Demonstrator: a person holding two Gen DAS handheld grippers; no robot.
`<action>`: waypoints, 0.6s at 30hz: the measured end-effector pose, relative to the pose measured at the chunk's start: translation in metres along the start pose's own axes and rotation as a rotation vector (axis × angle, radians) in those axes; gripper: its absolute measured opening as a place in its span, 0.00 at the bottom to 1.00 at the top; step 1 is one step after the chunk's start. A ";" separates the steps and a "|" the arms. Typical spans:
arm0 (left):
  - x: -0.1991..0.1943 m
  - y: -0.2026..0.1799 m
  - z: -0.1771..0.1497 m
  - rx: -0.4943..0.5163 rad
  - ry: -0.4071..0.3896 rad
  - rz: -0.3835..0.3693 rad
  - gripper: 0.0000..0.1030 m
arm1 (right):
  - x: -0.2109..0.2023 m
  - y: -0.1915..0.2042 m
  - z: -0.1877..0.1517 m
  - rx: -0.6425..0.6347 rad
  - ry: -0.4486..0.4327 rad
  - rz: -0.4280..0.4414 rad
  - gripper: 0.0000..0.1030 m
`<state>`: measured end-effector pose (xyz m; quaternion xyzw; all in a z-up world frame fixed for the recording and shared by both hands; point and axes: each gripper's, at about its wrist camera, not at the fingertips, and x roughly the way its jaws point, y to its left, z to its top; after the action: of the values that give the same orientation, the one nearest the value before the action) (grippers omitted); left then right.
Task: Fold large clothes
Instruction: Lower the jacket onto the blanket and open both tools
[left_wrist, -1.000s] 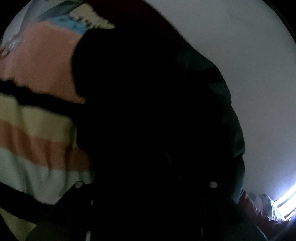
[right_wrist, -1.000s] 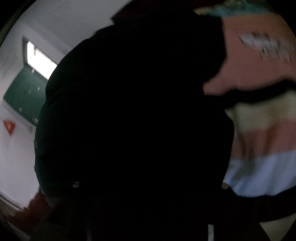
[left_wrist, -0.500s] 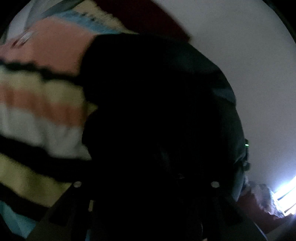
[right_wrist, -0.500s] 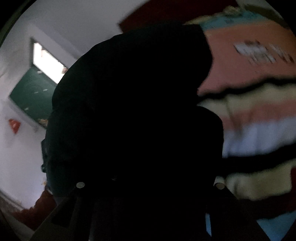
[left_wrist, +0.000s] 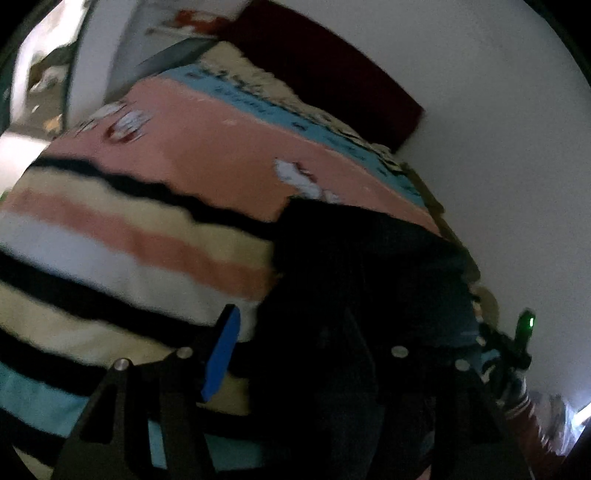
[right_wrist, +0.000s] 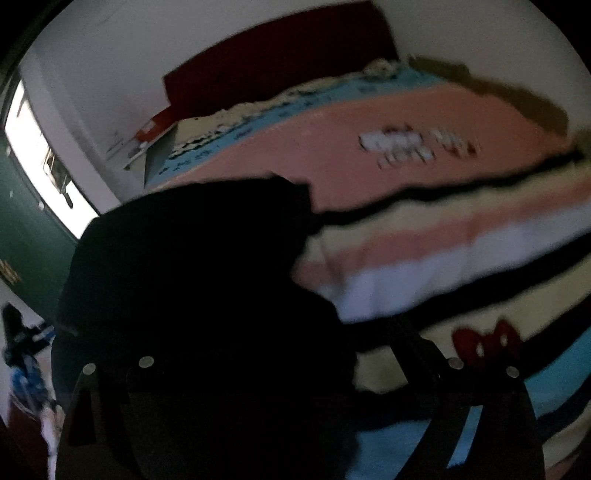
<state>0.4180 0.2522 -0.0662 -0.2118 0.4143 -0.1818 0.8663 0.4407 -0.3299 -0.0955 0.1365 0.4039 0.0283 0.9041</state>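
Note:
A large dark garment (left_wrist: 369, 266) lies bunched on a bed covered by a striped blanket (left_wrist: 147, 236). In the left wrist view it fills the lower right. My left gripper (left_wrist: 306, 343) hangs just above it with its jaws opening. The blue pad (left_wrist: 221, 350) of one finger stands bare over the blanket, and the other finger is lost against the dark cloth. In the right wrist view the garment (right_wrist: 192, 258) fills the lower left. My right gripper (right_wrist: 280, 339) has its jaws opening wide. One of its fingers (right_wrist: 413, 343) is clear over the blanket (right_wrist: 424, 258), and the other is sunk in the dark cloth.
A dark red headboard (left_wrist: 325, 74) stands against the white wall behind the bed. A bright window (right_wrist: 33, 147) and a green wall are at the left of the right wrist view. A dark device with a green light (left_wrist: 526, 325) shows beyond the garment's right edge.
The dark cloth filled both views close to the cameras; now it sits lower and further off, and more of the bed shows. Both pairs of jaws have spread apart and both views have risen.

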 end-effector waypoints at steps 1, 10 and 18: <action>0.006 -0.021 0.004 0.037 0.001 0.008 0.54 | 0.000 0.012 0.006 -0.019 -0.007 0.004 0.91; 0.138 -0.127 0.039 0.208 -0.012 0.108 0.55 | 0.039 0.094 0.029 -0.145 -0.057 0.015 0.91; 0.171 -0.062 0.068 -0.018 0.038 0.206 0.56 | 0.076 0.027 0.037 0.092 -0.026 0.034 0.94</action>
<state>0.5642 0.1307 -0.1048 -0.1724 0.4519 -0.0918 0.8704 0.5207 -0.3000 -0.1197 0.1849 0.3907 0.0232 0.9015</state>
